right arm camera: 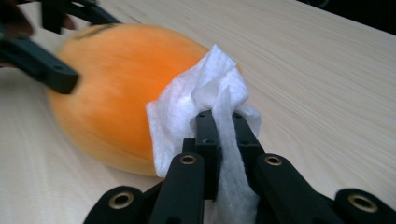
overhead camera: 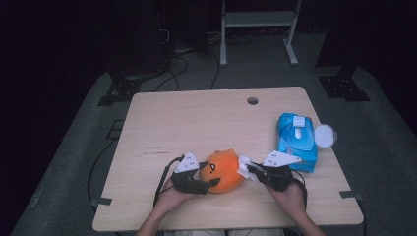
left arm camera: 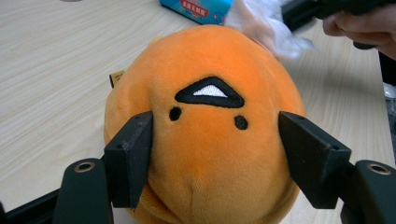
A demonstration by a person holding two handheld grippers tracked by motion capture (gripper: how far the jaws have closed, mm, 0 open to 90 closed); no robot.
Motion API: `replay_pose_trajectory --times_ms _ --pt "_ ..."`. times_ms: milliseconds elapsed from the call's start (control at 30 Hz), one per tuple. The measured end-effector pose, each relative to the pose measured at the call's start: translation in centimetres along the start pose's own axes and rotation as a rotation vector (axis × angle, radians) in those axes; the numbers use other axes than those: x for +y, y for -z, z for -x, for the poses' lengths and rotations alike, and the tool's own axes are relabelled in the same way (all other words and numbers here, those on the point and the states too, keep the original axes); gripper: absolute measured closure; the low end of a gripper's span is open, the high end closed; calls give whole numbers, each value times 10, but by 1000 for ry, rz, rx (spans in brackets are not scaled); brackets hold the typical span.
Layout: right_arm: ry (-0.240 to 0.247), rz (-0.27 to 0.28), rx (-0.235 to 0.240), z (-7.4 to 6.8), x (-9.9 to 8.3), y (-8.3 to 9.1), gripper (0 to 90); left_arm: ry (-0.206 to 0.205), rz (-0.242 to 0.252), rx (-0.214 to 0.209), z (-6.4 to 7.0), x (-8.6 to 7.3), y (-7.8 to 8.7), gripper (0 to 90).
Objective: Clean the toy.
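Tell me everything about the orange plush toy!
The orange plush toy is round, soft and fuzzy, with two black dot eyes and a black triangle mouth showing white inside. It lies on the wooden table. The left gripper squeezes its sides, and the right gripper presses a white wipe against it.

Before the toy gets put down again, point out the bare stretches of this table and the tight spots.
Free: the whole far half of the table, from the cable hole leftward, and the near left corner. Crowded: the near middle, where the left gripper straddles the orange plush toy and the right gripper presses a white wipe to it. The wipes pack and lid fill the right edge.
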State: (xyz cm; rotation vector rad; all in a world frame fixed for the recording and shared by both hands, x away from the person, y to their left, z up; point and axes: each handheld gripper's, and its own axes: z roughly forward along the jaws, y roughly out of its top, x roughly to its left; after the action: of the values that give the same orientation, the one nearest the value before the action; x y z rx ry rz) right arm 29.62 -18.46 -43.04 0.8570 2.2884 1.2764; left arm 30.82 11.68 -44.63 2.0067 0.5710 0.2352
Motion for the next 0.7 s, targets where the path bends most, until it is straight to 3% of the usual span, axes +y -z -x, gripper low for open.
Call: replay_pose_trajectory --times_ms 67,167,467,533,567,633,700 --pt "-26 -14 -24 8 -4 0 843 3 0 -2 -1 -1 2 298" --pt "-77 -13 21 12 -9 -1 842 4 2 -11 -3 -2 2 295" --pt "-18 75 210 -18 5 0 841 8 6 -9 -3 -1 -1 284" --pt "49 46 173 -27 7 -3 841 -7 -2 1 0 1 -3 280" --pt "56 39 160 -28 7 -5 841 -10 2 0 0 2 -3 276" --pt "20 39 146 -19 5 -5 841 2 12 -1 -1 3 0 256" --pt "-4 36 107 -10 2 -4 841 17 15 28 0 6 4 199"
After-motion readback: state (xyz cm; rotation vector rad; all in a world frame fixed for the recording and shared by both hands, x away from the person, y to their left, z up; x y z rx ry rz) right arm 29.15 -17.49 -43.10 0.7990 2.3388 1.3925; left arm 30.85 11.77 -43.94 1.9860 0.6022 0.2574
